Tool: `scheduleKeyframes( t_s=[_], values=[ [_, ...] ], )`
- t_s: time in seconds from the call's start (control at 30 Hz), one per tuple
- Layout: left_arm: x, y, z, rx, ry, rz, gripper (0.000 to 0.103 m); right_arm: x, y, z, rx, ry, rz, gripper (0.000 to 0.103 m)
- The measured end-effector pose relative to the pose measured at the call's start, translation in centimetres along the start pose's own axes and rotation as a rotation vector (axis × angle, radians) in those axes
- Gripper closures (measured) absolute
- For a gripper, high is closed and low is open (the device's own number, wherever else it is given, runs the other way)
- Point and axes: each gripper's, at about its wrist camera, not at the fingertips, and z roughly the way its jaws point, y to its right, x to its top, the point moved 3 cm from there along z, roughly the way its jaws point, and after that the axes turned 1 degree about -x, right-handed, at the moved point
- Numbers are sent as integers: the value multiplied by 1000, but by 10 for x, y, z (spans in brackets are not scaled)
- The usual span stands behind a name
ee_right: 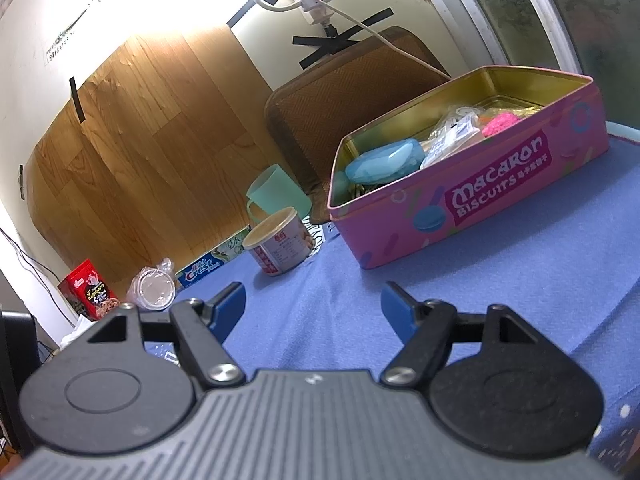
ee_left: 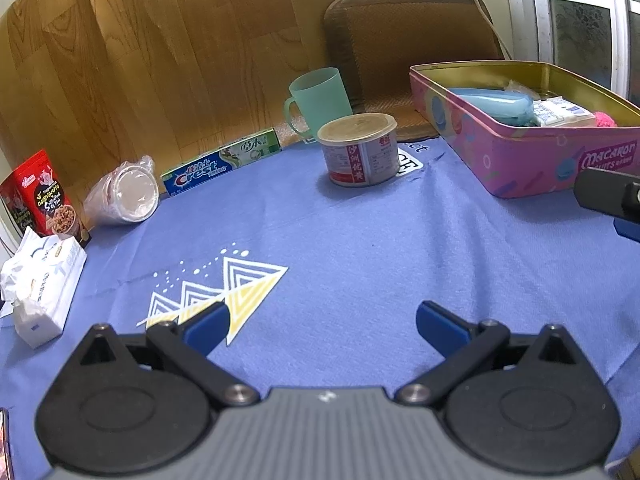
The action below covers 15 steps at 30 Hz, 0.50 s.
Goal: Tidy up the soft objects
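Note:
A pink Macaron biscuit tin (ee_left: 532,168) (ee_right: 472,204) stands open at the right on the blue cloth (ee_left: 340,240). Inside lie a light blue soft pack (ee_left: 496,106) (ee_right: 384,162), a white packet (ee_left: 564,112) (ee_right: 452,138) and a pink fluffy piece (ee_left: 606,119) (ee_right: 500,124). A white tissue pack (ee_left: 44,284) lies at the left edge. My left gripper (ee_left: 323,322) is open and empty above the cloth. My right gripper (ee_right: 313,302) is open and empty in front of the tin; part of it shows in the left wrist view (ee_left: 612,198).
A round tin can (ee_left: 362,150) (ee_right: 280,240), a green mug (ee_left: 316,100) (ee_right: 276,192), a Crest toothpaste box (ee_left: 224,162) (ee_right: 208,266), a wrapped plastic cup (ee_left: 126,194) (ee_right: 154,290) and a red snack box (ee_left: 40,196) (ee_right: 92,292) stand along the back. A brown cushion (ee_left: 404,40) leans on the wall.

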Motion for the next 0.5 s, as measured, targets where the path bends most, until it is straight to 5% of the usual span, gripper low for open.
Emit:
scheduleKeyframes(
  t_s=[0.5],
  values=[
    [4, -2, -7, 27, 20, -26, 0, 0, 5, -5, -37, 49, 16, 21]
  ],
)
